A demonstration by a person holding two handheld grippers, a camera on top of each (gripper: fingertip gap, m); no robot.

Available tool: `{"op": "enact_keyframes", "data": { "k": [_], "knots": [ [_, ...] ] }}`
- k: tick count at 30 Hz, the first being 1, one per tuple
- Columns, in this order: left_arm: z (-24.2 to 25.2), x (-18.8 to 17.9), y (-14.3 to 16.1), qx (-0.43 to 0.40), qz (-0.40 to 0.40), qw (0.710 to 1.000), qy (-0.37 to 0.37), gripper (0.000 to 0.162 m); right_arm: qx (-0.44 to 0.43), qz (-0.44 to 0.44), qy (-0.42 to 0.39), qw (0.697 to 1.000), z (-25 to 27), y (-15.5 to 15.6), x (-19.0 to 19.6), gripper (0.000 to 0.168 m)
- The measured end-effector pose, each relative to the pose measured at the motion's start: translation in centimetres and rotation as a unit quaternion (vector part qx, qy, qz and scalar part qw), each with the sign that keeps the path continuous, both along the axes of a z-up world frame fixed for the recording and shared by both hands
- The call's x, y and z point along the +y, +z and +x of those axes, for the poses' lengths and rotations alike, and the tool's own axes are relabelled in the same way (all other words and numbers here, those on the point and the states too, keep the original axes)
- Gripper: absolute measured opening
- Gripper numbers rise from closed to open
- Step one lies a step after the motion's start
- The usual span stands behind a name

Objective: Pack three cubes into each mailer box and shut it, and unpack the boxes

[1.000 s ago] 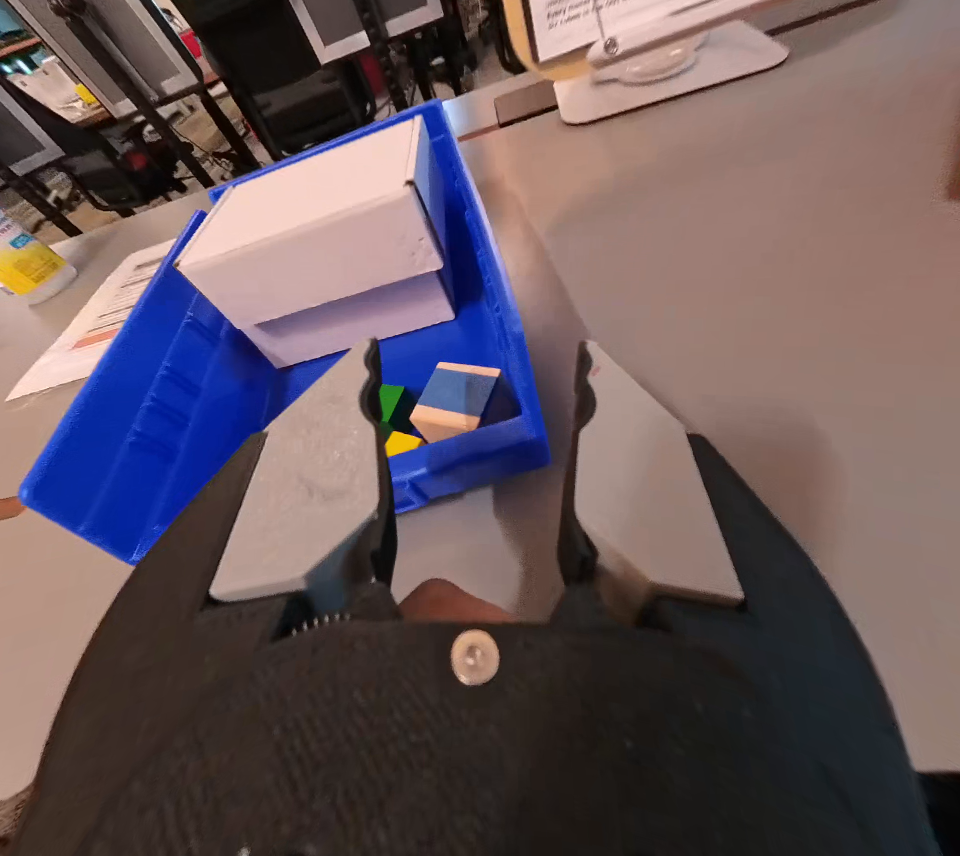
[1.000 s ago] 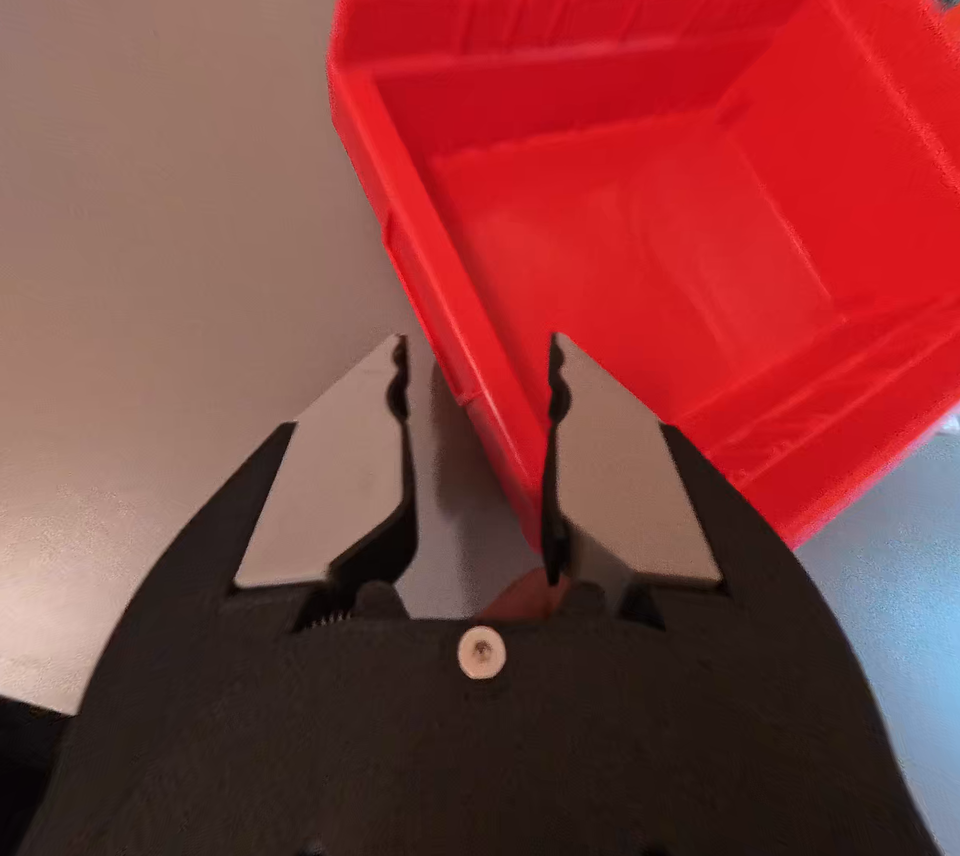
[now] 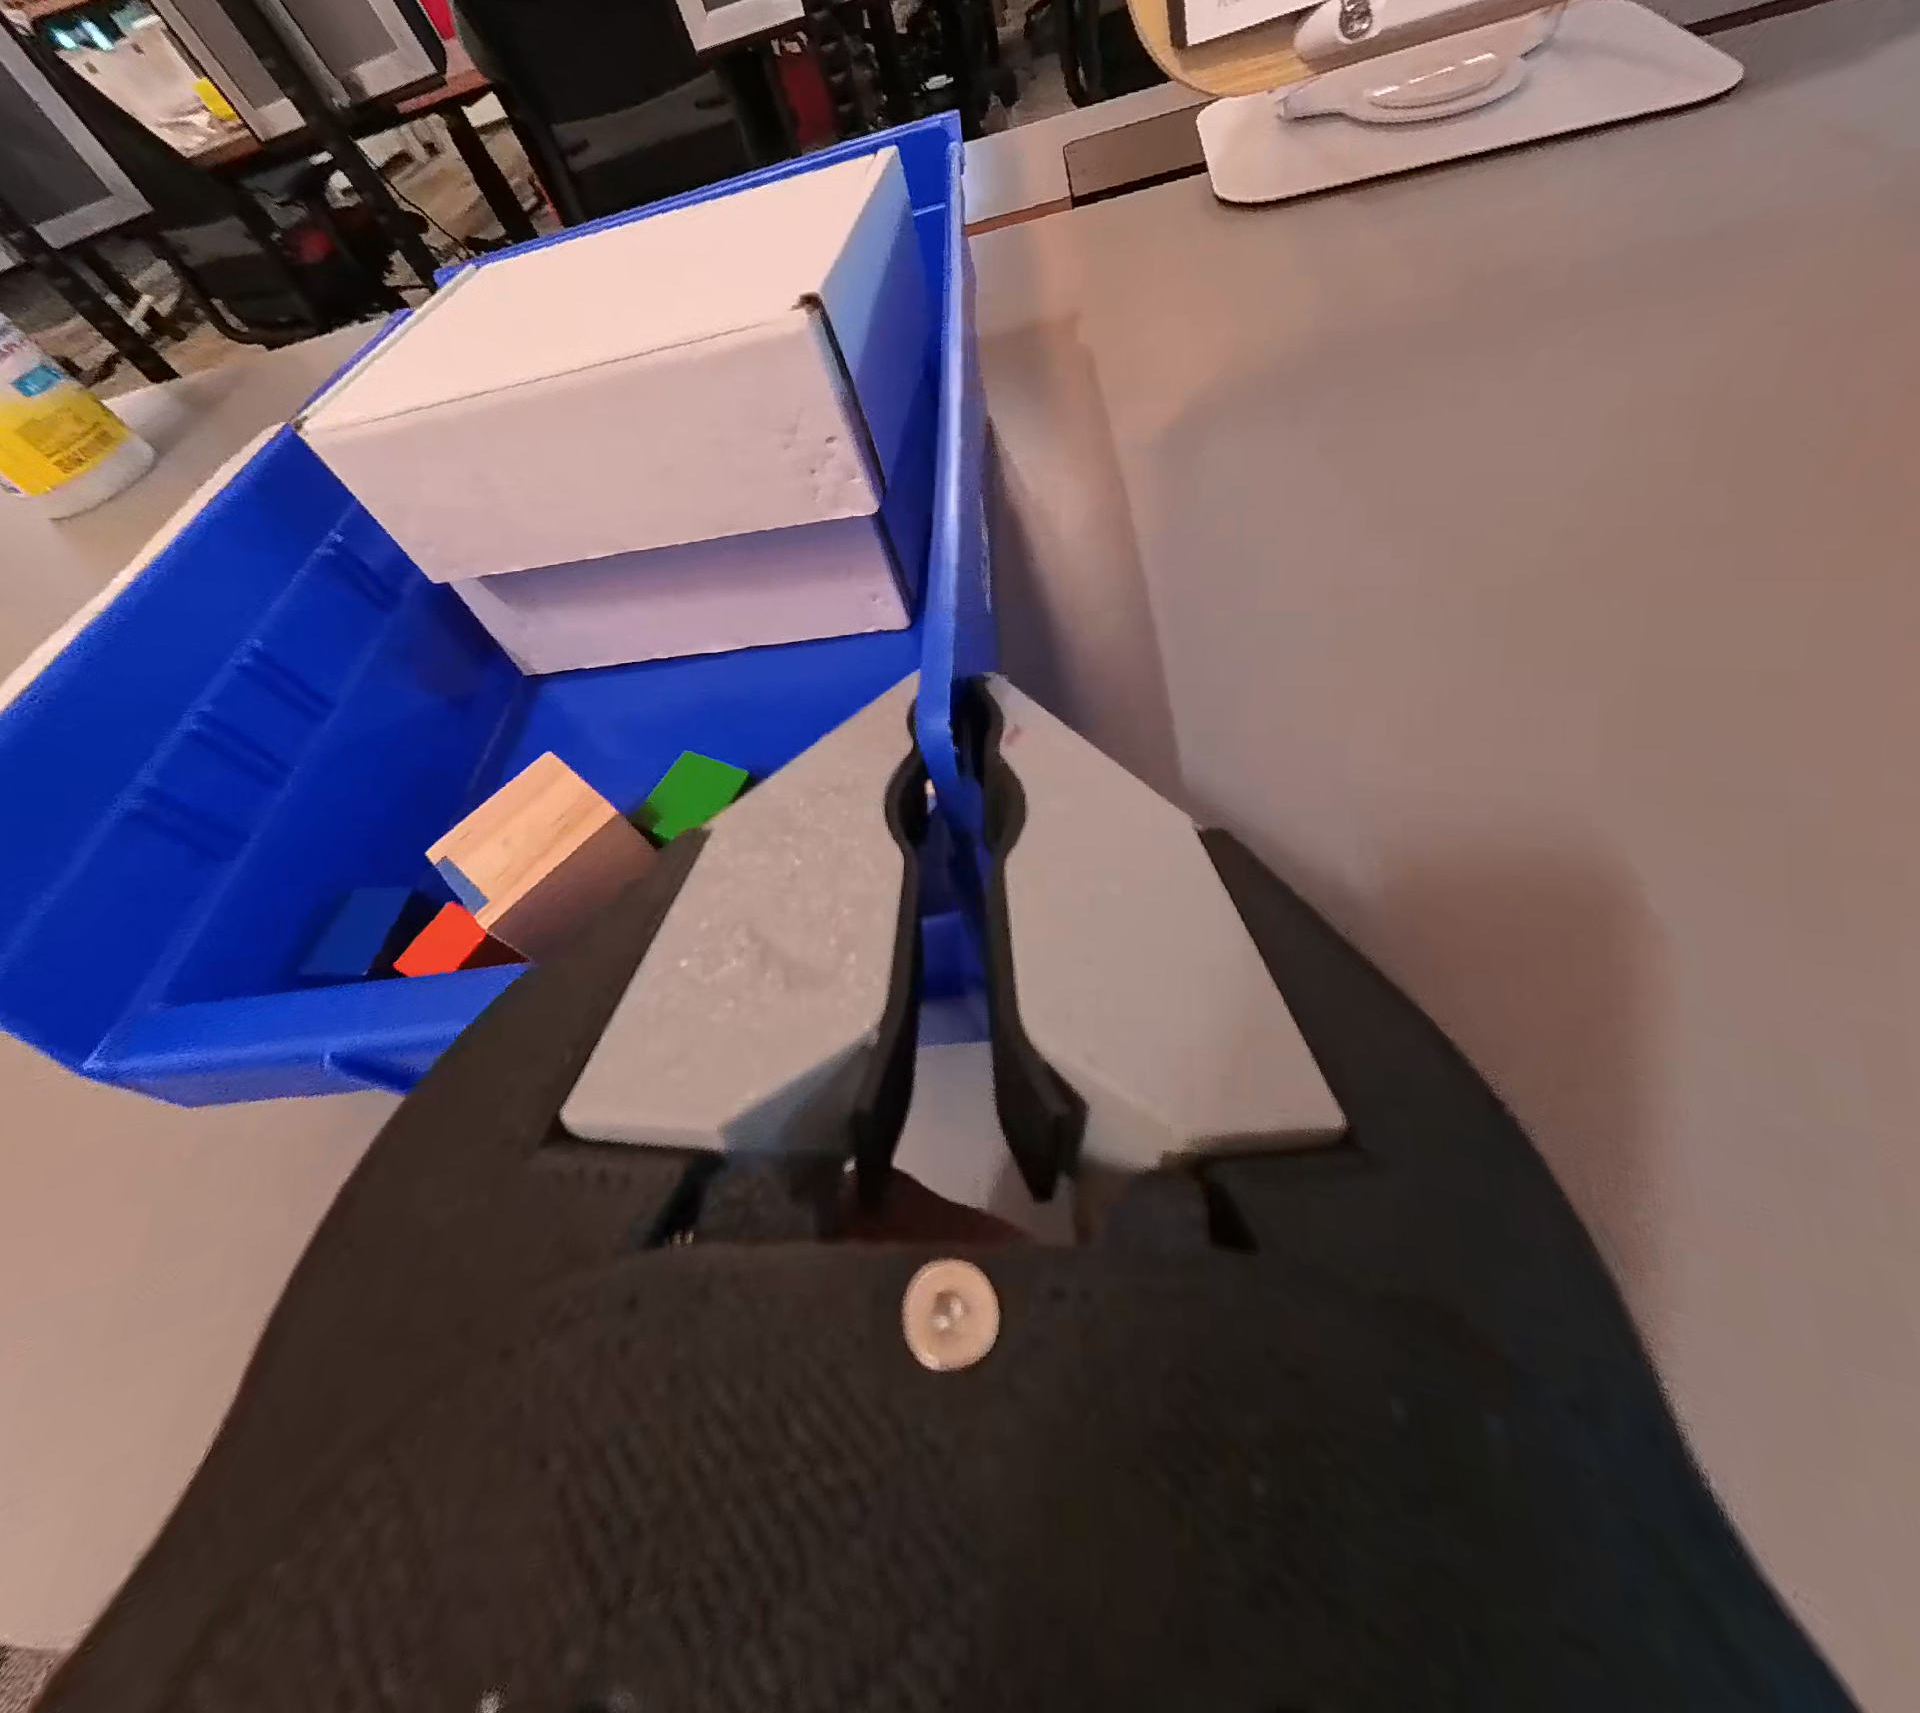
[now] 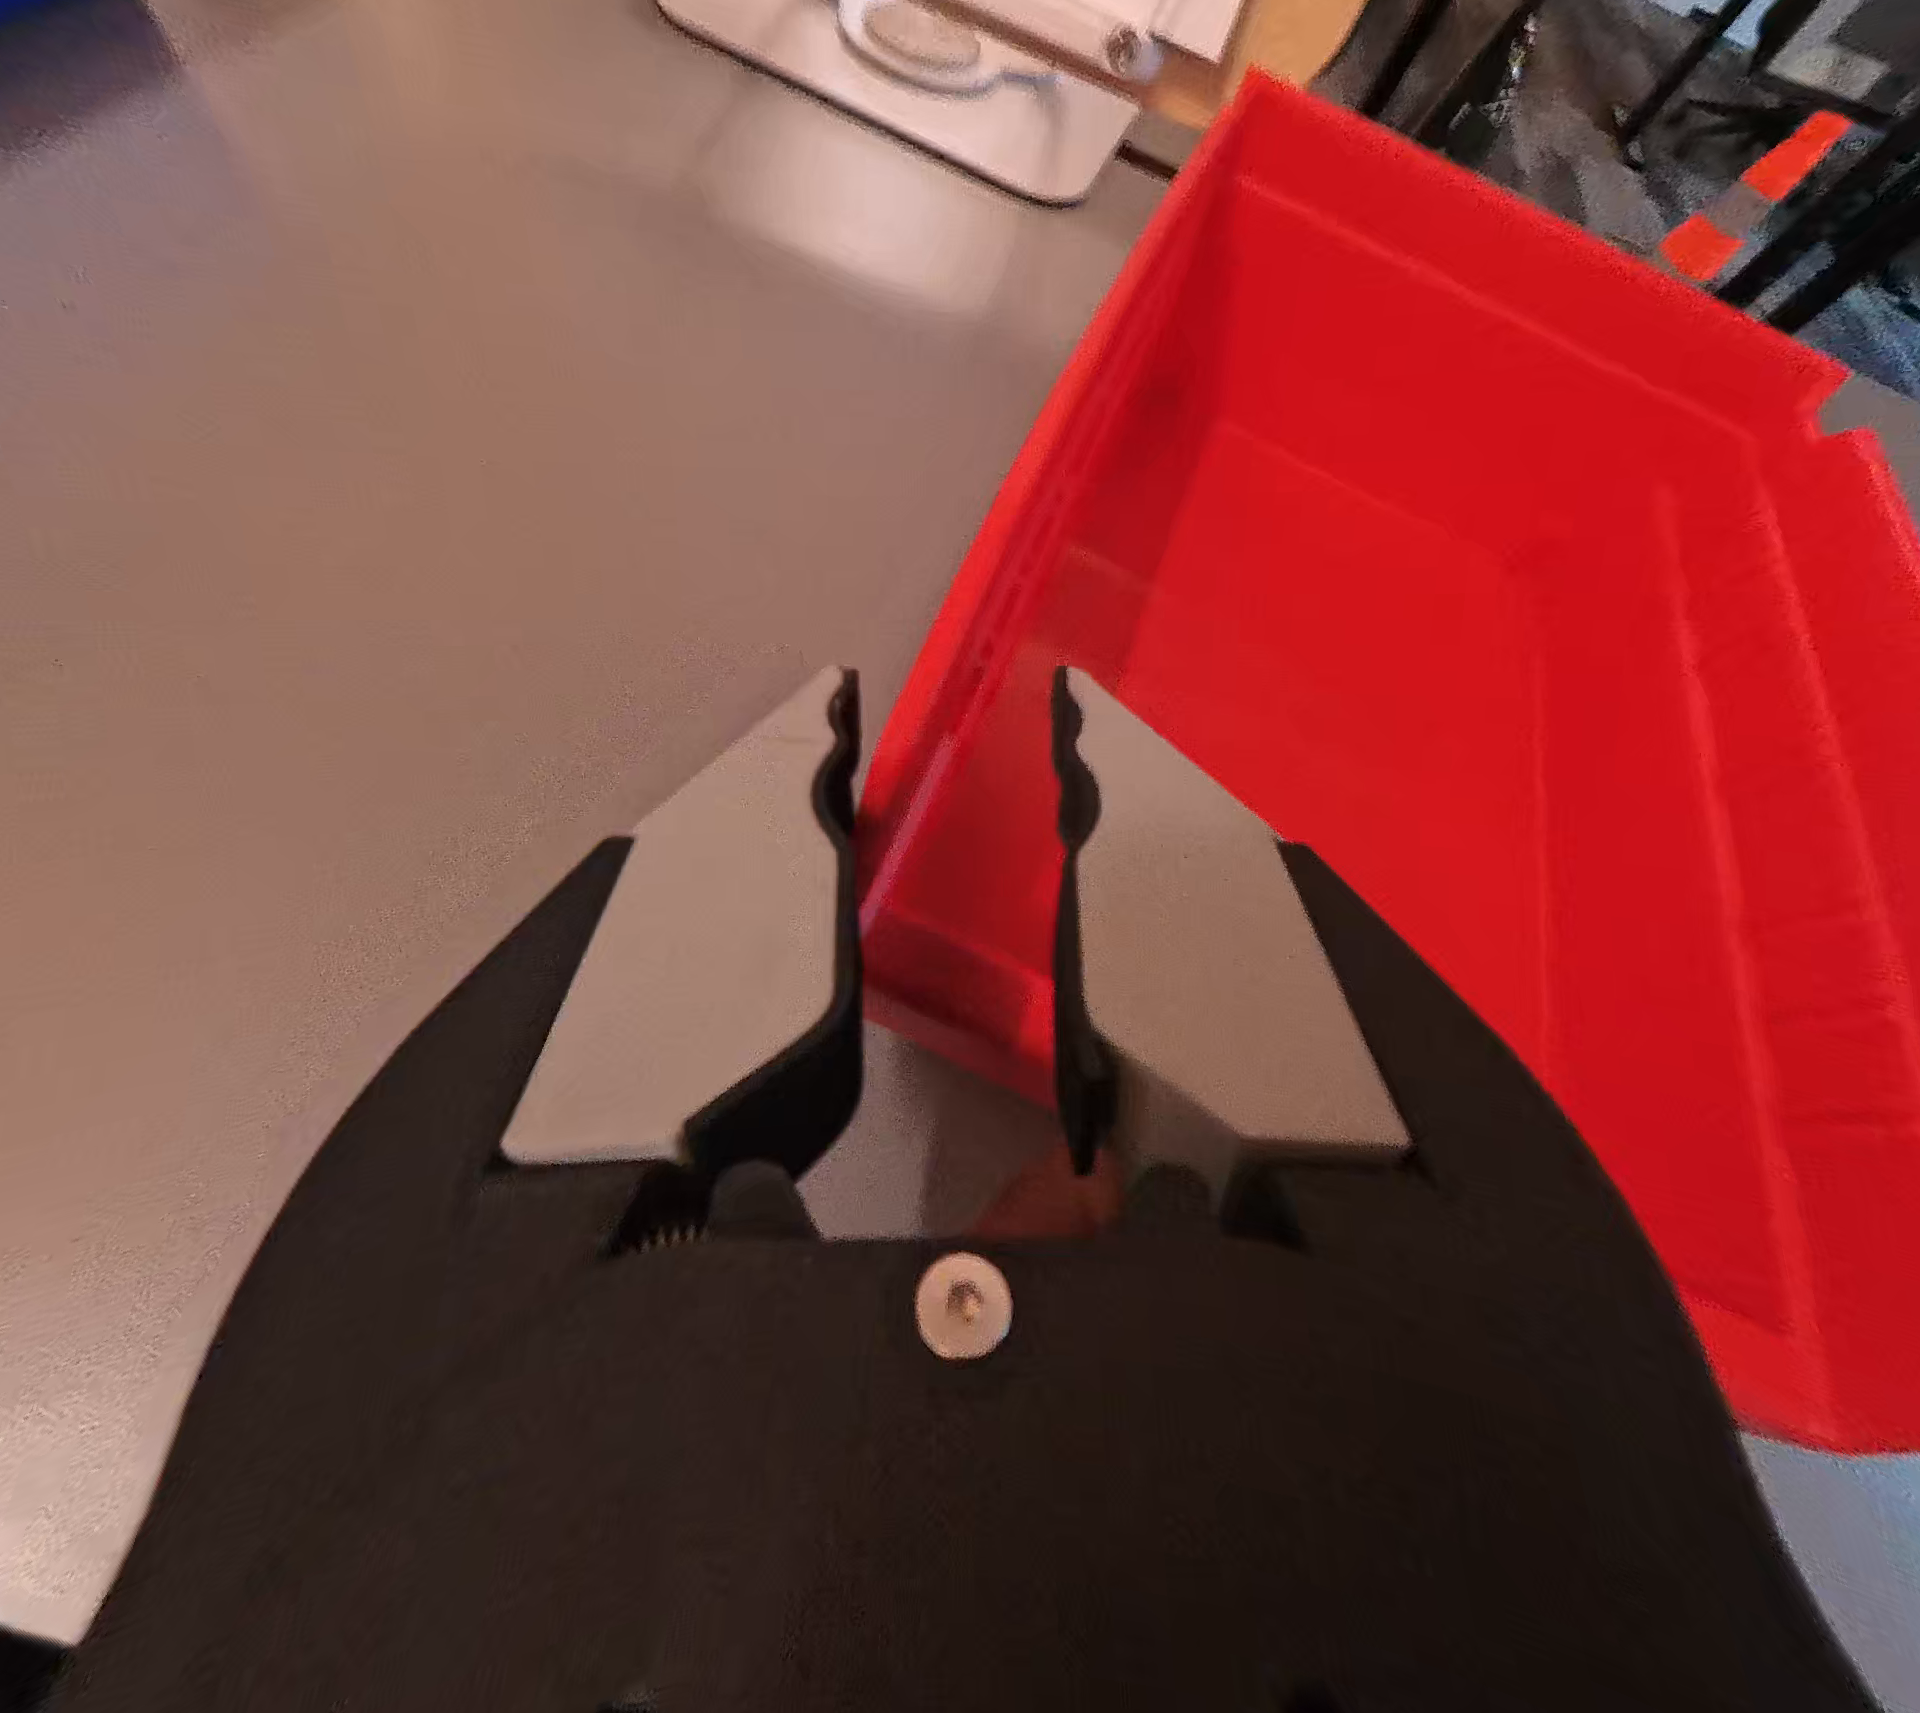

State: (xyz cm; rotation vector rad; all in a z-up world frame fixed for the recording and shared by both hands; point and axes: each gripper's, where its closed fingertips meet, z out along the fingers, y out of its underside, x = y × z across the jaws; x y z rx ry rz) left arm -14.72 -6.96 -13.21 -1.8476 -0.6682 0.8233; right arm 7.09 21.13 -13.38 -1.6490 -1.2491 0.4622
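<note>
Left wrist view shows the left gripper (image 3: 961, 728) clenched on the right side wall of the blue bin (image 3: 208, 790), near its near right corner, with the thin blue rim pinched between the two grey fingers. Inside the bin, two white mailer boxes (image 3: 623, 406) are stacked at the far end, lids closed, the upper one sitting slightly askew on the lower. At the near end of the bin, just left of the gripper, lie loose cubes: a bare wooden cube (image 3: 540, 832), a green cube (image 3: 691, 790) partly hidden by the left finger, a red cube (image 3: 447, 941) and a blue cube (image 3: 358, 931). The bin stands on a grey table (image 3: 1455, 520), with a white stand (image 3: 1475, 94) holding a printed sheet at the far right.

Right wrist view shows the right gripper (image 4: 956, 697) with its fingers parted, straddling the left wall of the red bin (image 4: 1455, 624) near its near left corner. The left finger is just outside the wall, the right finger inside; whether either touches the plastic cannot be told.
</note>
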Motion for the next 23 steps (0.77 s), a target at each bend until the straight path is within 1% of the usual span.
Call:
{"op": "enact_keyframes", "data": {
  "k": [1,2,3,4,5,7,10,11,12,14,17,23],
  "knots": [
    [-0.1,-0.1,0.0,0.002,-0.002,1.000,0.005,0.003,-0.012,-0.001,0.004,1.000,0.3,-0.7,0.2,0.038],
    [-0.1,-0.2,0.0,0.004,-0.005,1.000,0.008,0.003,-0.019,-0.015,0.011,1.000,0.7,-1.2,0.3,0.032],
    [-0.2,-0.2,0.1,0.006,-0.007,1.000,0.010,0.004,-0.022,-0.024,0.011,0.999,1.3,-1.4,0.6,0.031],
    [-0.2,-0.2,0.1,0.006,-0.008,1.000,0.011,0.004,-0.028,-0.027,0.005,0.999,2.1,-1.5,1.0,0.024],
    [-0.2,-0.2,0.1,0.008,-0.009,1.000,0.013,0.004,-0.035,-0.026,-0.007,0.999,3.0,-1.6,1.7,0.022],
    [-0.3,-0.2,0.1,0.015,-0.015,1.000,0.015,0.005,-0.043,-0.024,-0.023,0.999,4.7,-2.0,2.9,0.025],
    [-0.2,-0.3,0.2,0.021,-0.020,0.999,0.019,0.006,-0.042,-0.054,-0.016,0.998,6.3,-2.5,3.2,0.034],
    [-0.1,-0.3,0.4,0.025,-0.019,0.999,0.018,0.009,-0.037,-0.061,-0.013,0.997,6.6,-2.2,3.2,0.040],
    [0.0,-0.3,0.6,0.028,-0.017,0.999,0.014,0.016,-0.031,-0.063,-0.011,0.997,7.0,-1.7,3.3,0.042],
    [0.4,-0.4,1.2,0.034,-0.012,0.999,0.007,0.027,-0.014,-0.062,-0.006,0.998,7.7,-0.3,3.3,0.042],
    [0.7,-0.7,2.0,0.043,-0.005,0.999,0.006,0.029,0.007,-0.065,0.009,0.998,8.3,1.3,2.7,0.043],
    [1.0,-0.9,2.9,0.055,-0.003,0.998,0.006,0.032,0.032,-0.041,0.040,0.998,9.1,4.1,1.0,0.043]
  ]
}}
